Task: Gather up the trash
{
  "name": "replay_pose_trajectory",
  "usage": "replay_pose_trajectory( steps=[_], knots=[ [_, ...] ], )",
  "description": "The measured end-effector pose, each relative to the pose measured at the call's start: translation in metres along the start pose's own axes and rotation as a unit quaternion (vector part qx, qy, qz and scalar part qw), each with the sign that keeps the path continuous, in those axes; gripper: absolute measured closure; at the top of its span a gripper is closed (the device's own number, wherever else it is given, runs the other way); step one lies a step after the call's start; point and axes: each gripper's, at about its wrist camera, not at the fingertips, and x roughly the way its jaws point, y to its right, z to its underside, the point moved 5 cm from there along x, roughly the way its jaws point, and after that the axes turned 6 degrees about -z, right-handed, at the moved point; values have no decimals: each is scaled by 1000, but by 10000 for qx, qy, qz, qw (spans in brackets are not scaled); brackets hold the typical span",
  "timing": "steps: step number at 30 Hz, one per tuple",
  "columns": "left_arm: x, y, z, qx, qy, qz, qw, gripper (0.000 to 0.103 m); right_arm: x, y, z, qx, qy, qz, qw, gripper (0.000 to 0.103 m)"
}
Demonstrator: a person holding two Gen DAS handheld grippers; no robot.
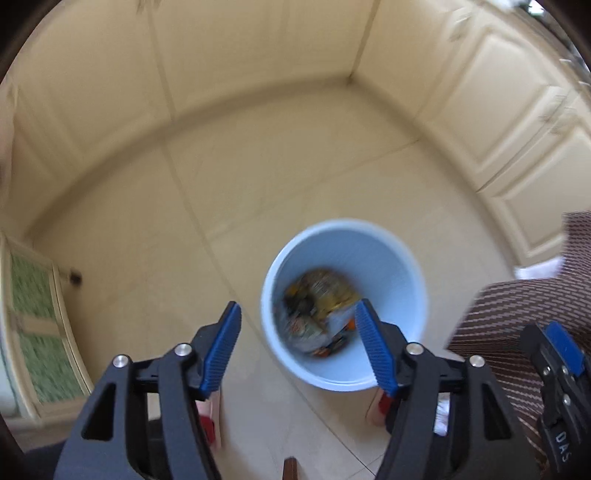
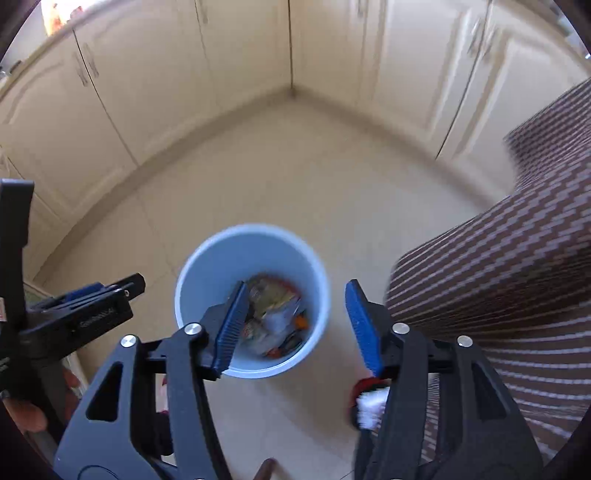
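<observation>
One pale-blue bin point(image 1: 343, 314) stands on the tiled floor point(image 1: 258, 177) near the cabinet point(image 1: 480, 110) corner, crumpled wrappers point(image 2: 273, 321) heaped at its bottom. Above it, left gripper point(image 1: 295, 343) and right gripper point(image 2: 291, 325) both hang spread wide, empty.

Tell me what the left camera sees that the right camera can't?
Only the left wrist view shows a green-panelled door at the floor's left edge, with a small dark thing beside it. Only the right wrist view shows a bright worktop corner at top left. Both show the blue bin holding trash, cream cabinets, a tiled floor, striped brown cloth, and both grippers, left gripper and right gripper, open and empty.
</observation>
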Motion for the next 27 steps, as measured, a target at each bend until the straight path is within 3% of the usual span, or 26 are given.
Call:
replay_pose_trajectory(
  steps=[5, 11, 16, 18, 22, 27],
  knots=[
    [-118, 22, 0, 316, 1034, 326, 9936, 26, -113, 2, -13, -137, 884, 336, 9954, 37],
    [-250, 41, 22, 599, 2069, 675, 9742, 25, -249, -1, -4, -271, 1942, 661, 9784, 31],
    [-346, 57, 51, 954, 2867, 771, 9501, 24, -343, 7, 19, -218, 2633, 843, 9608, 27],
    [-374, 59, 58, 1031, 3081, 865, 9418, 18, -375, 10, 31, -149, 2829, 933, 9545, 26],
    [-438, 58, 86, 1167, 3647, 1077, 9175, 16, -434, 20, 49, -25, 3238, 1054, 9402, 23],
    [-495, 58, 119, 1276, 3990, 1332, 8982, 11, -494, 25, 73, 19, 3615, 1230, 9242, 19]
  ],
)
